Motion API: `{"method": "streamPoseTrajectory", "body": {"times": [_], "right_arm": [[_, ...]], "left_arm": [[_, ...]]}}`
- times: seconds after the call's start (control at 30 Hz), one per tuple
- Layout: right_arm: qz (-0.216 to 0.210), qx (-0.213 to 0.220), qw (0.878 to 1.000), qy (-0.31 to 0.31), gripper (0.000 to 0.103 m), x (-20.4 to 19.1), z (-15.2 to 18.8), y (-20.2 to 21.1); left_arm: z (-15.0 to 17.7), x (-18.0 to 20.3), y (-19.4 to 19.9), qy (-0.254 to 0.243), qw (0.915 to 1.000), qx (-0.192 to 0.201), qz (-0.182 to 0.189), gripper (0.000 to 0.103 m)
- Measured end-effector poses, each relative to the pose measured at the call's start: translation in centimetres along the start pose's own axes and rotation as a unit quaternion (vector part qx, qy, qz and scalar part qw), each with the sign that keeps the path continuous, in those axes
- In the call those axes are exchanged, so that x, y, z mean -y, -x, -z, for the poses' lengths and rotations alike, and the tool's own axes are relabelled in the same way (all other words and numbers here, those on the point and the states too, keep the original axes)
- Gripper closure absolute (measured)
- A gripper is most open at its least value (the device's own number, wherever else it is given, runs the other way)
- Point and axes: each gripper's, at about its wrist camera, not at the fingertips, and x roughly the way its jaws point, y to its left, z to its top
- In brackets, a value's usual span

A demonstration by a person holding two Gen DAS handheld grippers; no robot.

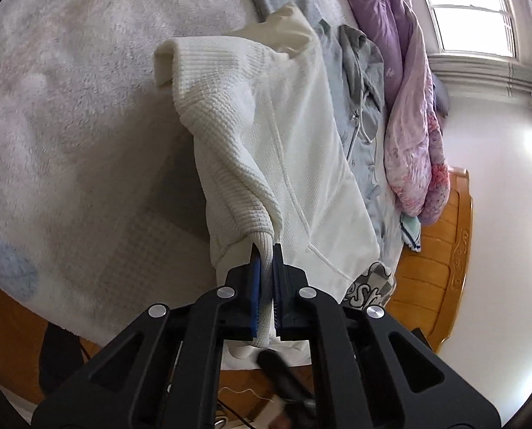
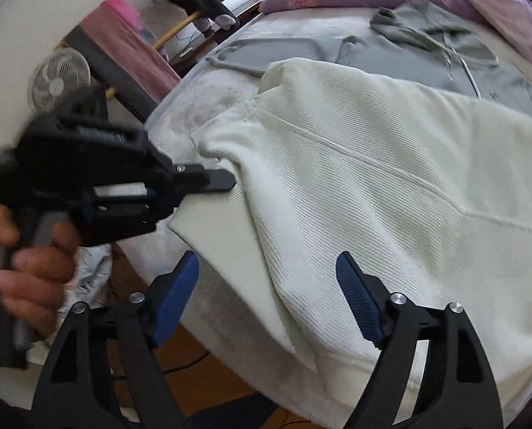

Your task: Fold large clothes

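A large cream-white knit sweater (image 1: 294, 150) lies spread on the bed; it also fills the right wrist view (image 2: 391, 186). My left gripper (image 1: 266, 254) is shut on the sweater's ribbed sleeve cuff (image 1: 266, 286) and holds the sleeve lifted over the body of the sweater. The left gripper also shows in the right wrist view (image 2: 226, 178), held by a hand at the sweater's left edge. My right gripper (image 2: 267, 268) is open and empty, hovering just above the sweater's near edge by the bed's front.
A grey hooded garment (image 2: 444, 46) lies flat beyond the sweater. A purple and pink quilt (image 1: 412, 136) is bunched at the far side. The white fuzzy bedspread (image 1: 69, 107) covers the bed. A wooden footboard (image 1: 434, 257), a fan (image 2: 60, 78) and a clothes rack (image 2: 130, 53) stand around.
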Motion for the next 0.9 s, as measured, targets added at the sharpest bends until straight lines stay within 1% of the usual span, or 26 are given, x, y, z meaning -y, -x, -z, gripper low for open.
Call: {"method": "streamPoseTrajectory", "body": {"times": [0.03,0.17,0.23,0.27,0.3,0.33,0.37,0.4,0.43,0.47,0.5,0.53,0.57,0.6,0.63,0.67,0.7,0.73,0.8,0.83,0.87,0.9], "right_arm": [[0.002,0.001,1.0,0.006,0.026,-0.4,0.1,-0.8],[0.046,0.018,0.999,0.01,0.026,-0.9,-0.9,-4.4],[0.054,0.02,0.998,0.006,0.027,-1.0,-1.9,-6.2],[0.067,0.019,0.998,0.007,0.034,-1.2,-2.1,-6.8],[0.064,0.016,0.998,0.008,0.059,-1.2,-2.5,-7.3],[0.07,0.014,0.997,0.005,0.071,-1.1,-2.8,-7.5],[0.075,0.01,0.997,-0.009,0.079,-0.9,-3.0,-7.5],[0.07,0.004,0.997,-0.024,0.086,-0.4,-3.2,-7.7],[0.054,0.003,0.997,-0.057,0.088,0.4,-3.3,-7.5],[0.037,0.006,0.995,-0.092,0.089,1.5,-3.4,-7.2],[0.024,0.008,0.993,-0.116,0.089,2.2,-3.3,-7.0],[0.009,0.013,0.99,-0.144,0.089,3.0,-3.1,-6.3],[-0.006,0.021,0.985,-0.171,0.089,3.8,-3.1,-5.7],[-0.014,0.025,0.983,-0.184,0.09,4.2,-3.0,-5.2],[-0.024,0.031,0.979,-0.199,0.09,4.8,-2.9,-4.7],[-0.036,0.037,0.974,-0.22,0.09,5.5,-2.7,-4.1],[-0.043,0.04,0.971,-0.231,0.09,5.9,-2.7,-3.6],[-0.051,0.045,0.968,-0.243,0.09,6.4,-2.5,-3.2],[-0.071,0.059,0.958,-0.272,0.09,7.4,-2.1,-1.8],[-0.077,0.066,0.954,-0.282,0.09,7.9,-2.0,-1.1],[-0.08,0.071,0.951,-0.29,0.09,8.3,-2.0,-0.3],[-0.089,0.079,0.946,-0.303,0.09,8.9,-1.9,0.6]], "left_arm": [[0.0,0.6,-0.1,-0.004,1.0,-0.001,0.0,0.098],[0.1,0.8,0.4,-0.02,0.9998,-0.004,-0.003,0.098],[0.0,1.0,0.3,-0.025,0.9997,-0.005,-0.008,0.098],[0.0,1.1,0.3,-0.028,0.9995,-0.005,-0.012,0.098],[-0.1,1.2,0.2,-0.033,0.9993,-0.004,-0.017,0.098],[-0.1,1.1,0.3,-0.037,0.9991,-0.005,-0.02,0.097],[-0.2,1.1,0.4,-0.039,0.999,-0.003,-0.02,0.097],[-0.2,1.1,0.6,-0.041,0.9991,-0.001,-0.01,0.097],[-0.2,1.5,1.0,-0.052,0.9986,0.005,0.009,0.095],[0.0,1.6,1.7,-0.064,0.9977,0.014,0.018,0.09],[0.2,1.8,2.5,-0.075,0.9964,0.029,0.025,0.07],[0.4,1.9,3.3,-0.082,0.9952,0.048,0.025,0.048],[0.5,1.7,4.5,-0.08,0.9936,0.078,0.019,0.044],[0.5,1.4,5.3,-0.074,0.9925,0.097,0.012,0.044],[0.4,1.1,5.6,-0.065,0.9921,0.107,0.004,0.044],[-0.1,0.5,5.7,-0.05,0.9912,0.121,-0.025,0.041],[-0.5,0.3,5.3,-0.045,0.9896,0.123,-0.06,0.04],[-1.1,0.0,4.3,-0.042,0.9878,0.116,-0.095,0.04],[-2.1,-0.2,2.6,-0.032,0.9877,0.11,-0.106,0.04],[-2.9,0.0,1.0,-0.024,0.989,0.098,-0.108,0.04],[-3.4,0.3,-0.1,-0.021,0.9905,0.091,-0.101,0.04],[-3.8,0.6,-1.1,-0.021,0.9907,0.088,-0.102,0.04]]}}
